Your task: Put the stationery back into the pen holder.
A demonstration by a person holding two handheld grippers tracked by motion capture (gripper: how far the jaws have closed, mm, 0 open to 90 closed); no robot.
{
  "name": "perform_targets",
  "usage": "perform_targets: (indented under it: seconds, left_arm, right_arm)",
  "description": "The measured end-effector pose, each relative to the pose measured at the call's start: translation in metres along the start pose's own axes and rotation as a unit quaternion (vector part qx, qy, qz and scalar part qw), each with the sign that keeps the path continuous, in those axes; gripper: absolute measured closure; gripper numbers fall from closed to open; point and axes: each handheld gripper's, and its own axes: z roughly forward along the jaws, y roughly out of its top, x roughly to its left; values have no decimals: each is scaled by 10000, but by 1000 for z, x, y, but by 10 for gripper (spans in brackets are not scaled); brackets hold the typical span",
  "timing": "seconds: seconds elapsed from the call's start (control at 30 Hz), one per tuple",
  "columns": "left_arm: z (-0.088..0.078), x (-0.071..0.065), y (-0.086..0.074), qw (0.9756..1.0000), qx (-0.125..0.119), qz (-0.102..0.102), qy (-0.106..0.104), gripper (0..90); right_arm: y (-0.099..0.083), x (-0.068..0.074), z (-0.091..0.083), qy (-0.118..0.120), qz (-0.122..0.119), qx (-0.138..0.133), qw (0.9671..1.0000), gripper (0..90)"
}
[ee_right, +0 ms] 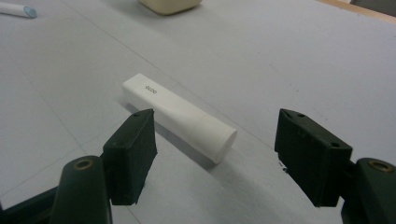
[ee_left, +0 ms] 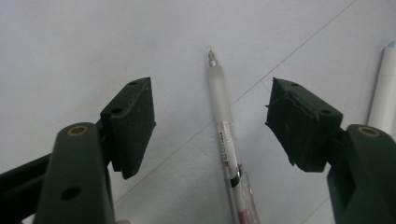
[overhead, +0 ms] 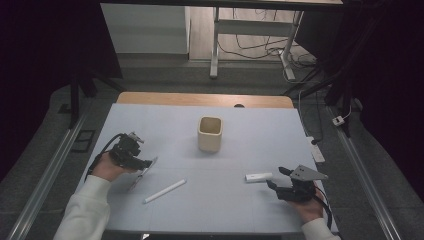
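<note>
A clear-barrelled pen (ee_left: 224,126) lies on the pale blue table cover (overhead: 165,125), tip pointing away. My left gripper (ee_left: 212,100) hovers over it, open, one jaw on each side and neither pad touching. In the high view the left gripper (overhead: 131,152) is at the table's left. A white glue stick (ee_right: 180,116) lies on the right, just ahead of my open right gripper (ee_right: 215,140). From above, the glue stick (overhead: 259,177) sits just left of the right gripper (overhead: 279,179). The jaws of both grippers hold nothing.
A cream square cup (overhead: 210,133) stands upright in the middle of the table. A white marker (overhead: 165,191) lies near the front edge between the hands; its blue-tipped end shows as marker (ee_left: 385,93). The cover's edges are close to both hands.
</note>
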Motion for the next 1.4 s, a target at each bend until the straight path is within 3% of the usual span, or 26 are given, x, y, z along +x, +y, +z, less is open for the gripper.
perform_targets:
  seconds: [0.5, 0.73, 1.27, 1.4]
  left_arm:
    - [22, -3, 7, 9997, 231, 99, -33, 347]
    - [30, -4, 9, 9995, 268, 134, -19, 410]
    - [36, -4, 9, 9991, 406, 35, -100, 740]
    - [36, -3, 10, 9990, 430, -64, -124, 787]
  right_arm:
    - [-1, 1, -1, 21, 5, 22, 10000, 288]
    - [-1, 1, 0, 20, 14, 16, 10000, 289]
    - [-1, 0, -1, 22, 6, 20, 10000, 289]
    - [-1, 1, -1, -1, -7, 28, 10000, 289]
